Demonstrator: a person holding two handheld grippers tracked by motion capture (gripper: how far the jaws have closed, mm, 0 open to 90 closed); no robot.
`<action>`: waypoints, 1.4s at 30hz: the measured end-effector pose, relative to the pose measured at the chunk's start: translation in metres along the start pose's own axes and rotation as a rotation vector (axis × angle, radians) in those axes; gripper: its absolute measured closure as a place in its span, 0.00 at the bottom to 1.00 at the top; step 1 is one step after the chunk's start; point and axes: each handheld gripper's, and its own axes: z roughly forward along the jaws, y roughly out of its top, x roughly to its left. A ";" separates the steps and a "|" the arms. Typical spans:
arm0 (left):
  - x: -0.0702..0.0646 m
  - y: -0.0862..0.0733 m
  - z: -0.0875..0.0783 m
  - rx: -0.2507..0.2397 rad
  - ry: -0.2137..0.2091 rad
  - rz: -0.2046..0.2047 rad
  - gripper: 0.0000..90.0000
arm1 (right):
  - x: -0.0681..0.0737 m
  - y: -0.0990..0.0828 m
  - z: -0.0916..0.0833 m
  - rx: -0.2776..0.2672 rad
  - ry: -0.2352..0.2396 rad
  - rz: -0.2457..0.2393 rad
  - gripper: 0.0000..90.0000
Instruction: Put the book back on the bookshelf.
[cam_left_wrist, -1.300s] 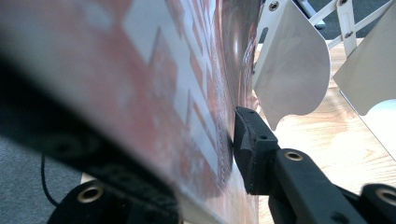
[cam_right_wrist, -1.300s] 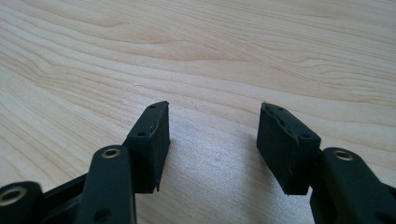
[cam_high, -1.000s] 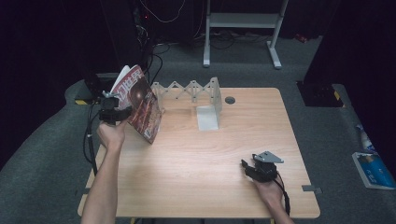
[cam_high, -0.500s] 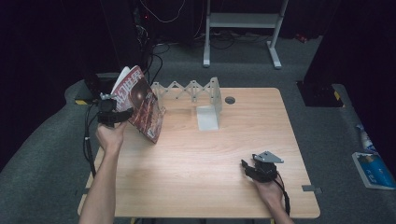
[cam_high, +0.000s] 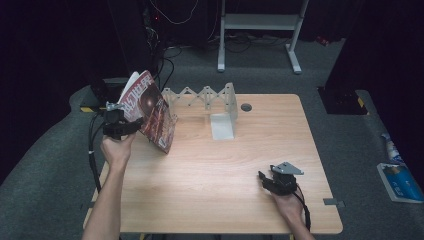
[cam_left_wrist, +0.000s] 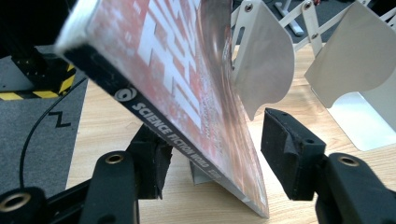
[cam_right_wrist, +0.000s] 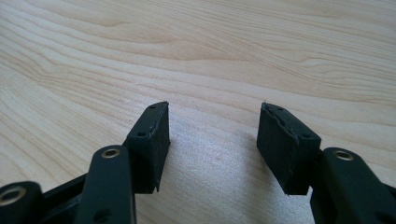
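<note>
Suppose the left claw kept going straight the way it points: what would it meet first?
Probably the magazine, already leaning between the left claw's jaws, which have just been opening. Behind it stands the metal folding rack; how far behind is unclear.

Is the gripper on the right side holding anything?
No, the right hand-held gripper has its jaws apart with nothing but bare table between them.

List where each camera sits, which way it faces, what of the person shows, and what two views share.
High view: above the table's near side, facing forward and down; both forearms, left gripper, right gripper.
Left gripper view: on that gripper, facing the leaning magazine and rack; jaws just opening, right pad clear.
Right gripper view: on that gripper, facing bare table; jaws open.
Shared: high and left views show the magazine.
</note>
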 end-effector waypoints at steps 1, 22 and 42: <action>0.000 0.000 -0.001 -0.005 -0.002 -0.002 0.49 | 0.000 0.000 0.000 0.000 0.000 0.000 0.49; -0.003 -0.012 -0.022 -0.048 -0.036 0.005 0.48 | 0.000 0.000 0.000 0.000 -0.001 0.000 0.49; -0.005 -0.027 -0.036 -0.077 -0.073 0.005 0.48 | 0.000 0.000 0.000 0.000 -0.002 -0.002 0.49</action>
